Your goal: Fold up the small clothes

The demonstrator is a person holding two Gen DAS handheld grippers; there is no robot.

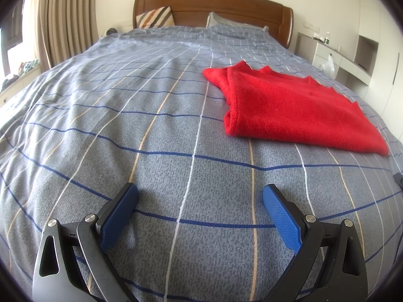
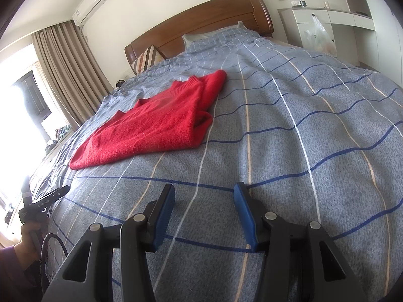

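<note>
2 open, empty grippers, left (image 1: 200,196) and right (image 2: 204,193), flank the sweater (image 1: 289,108) at 1 and 11 o'clock, about equally near.

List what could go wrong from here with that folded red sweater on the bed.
1. The red sweater lies folded but loose, its far edge ragged; a careless grab may undo the layers.
2. The left gripper and right gripper are both open and clear of it, so a pinch might also catch the checked bedcover.
3. The soft cover could wrinkle under a pressing fold.
</note>
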